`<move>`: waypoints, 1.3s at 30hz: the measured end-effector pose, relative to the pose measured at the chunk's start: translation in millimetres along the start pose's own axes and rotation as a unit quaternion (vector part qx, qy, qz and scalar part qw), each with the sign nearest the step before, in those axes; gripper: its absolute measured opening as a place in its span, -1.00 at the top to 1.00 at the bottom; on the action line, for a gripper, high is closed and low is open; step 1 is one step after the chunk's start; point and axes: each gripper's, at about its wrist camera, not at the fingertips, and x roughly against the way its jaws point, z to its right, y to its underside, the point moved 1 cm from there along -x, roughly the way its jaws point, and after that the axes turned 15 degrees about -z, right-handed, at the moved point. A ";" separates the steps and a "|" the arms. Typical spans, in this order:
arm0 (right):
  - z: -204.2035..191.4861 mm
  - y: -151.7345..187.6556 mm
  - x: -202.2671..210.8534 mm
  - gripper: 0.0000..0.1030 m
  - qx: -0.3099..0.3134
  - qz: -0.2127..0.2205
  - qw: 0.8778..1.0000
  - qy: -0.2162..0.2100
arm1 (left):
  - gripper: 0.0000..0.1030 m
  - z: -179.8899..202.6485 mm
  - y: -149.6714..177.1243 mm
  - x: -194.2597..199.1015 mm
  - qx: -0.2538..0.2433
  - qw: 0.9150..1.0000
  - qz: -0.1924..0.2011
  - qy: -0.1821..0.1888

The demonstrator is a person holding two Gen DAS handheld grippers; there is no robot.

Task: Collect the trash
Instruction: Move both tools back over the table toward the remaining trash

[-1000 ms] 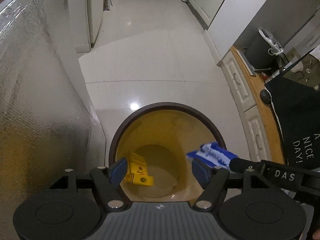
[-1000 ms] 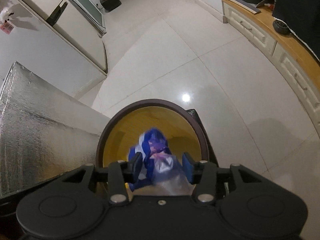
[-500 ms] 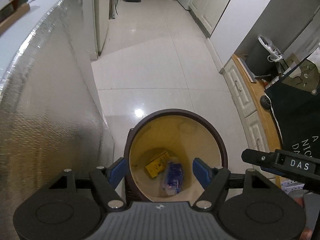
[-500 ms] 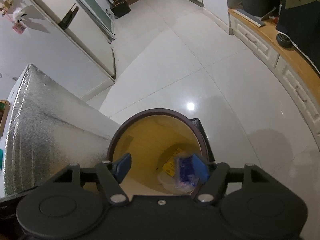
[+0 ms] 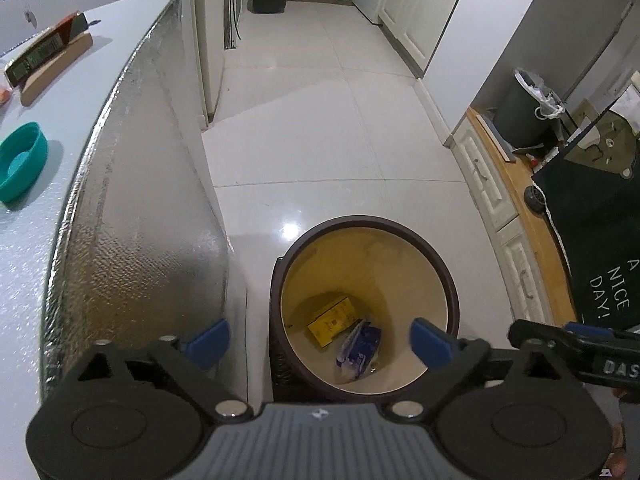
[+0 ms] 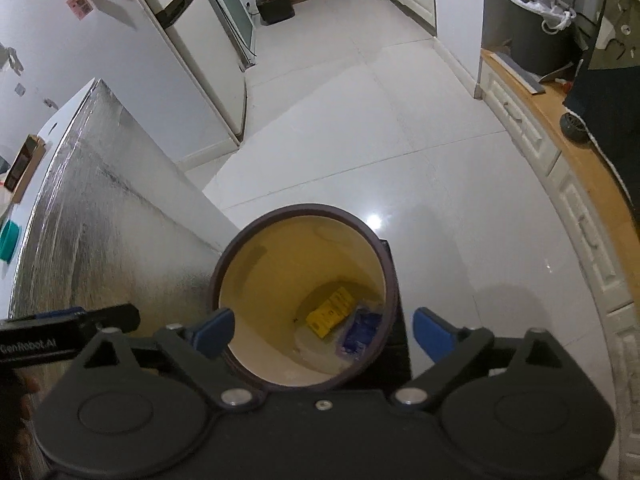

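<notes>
Left tool and right tool hanging over the round brown bin with yellow lining, jaws just opening wide, gripping nothing, yellow carton and blue-white plastic wrapper lying on the bin bottom, touching

Blue wrapper, a second ago clamped in the right gripper above the bin, now lies on the bin floor touching the yellow packet. Right jaws have just been opening; nothing between them. Left gripper jaws likewise just opened wide, empty. Both grippers now sit higher above the bin; countertop has come into view.
</notes>
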 end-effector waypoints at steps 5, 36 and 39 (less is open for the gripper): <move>2.8 11.8 10.7 -1.00 0.012 0.007 1.000 0.010 | -1.00 2.5 7.7 4.5 -0.009 1.000 -0.005 -0.001; -15.5 55.1 142.3 -1.00 0.058 0.109 0.992 0.029 | -1.00 6.8 54.0 156.4 -0.033 0.992 0.118 0.002; -17.1 60.2 156.6 -1.00 0.060 0.126 0.990 0.027 | -1.00 1.0 63.3 170.0 -0.025 0.991 0.134 0.006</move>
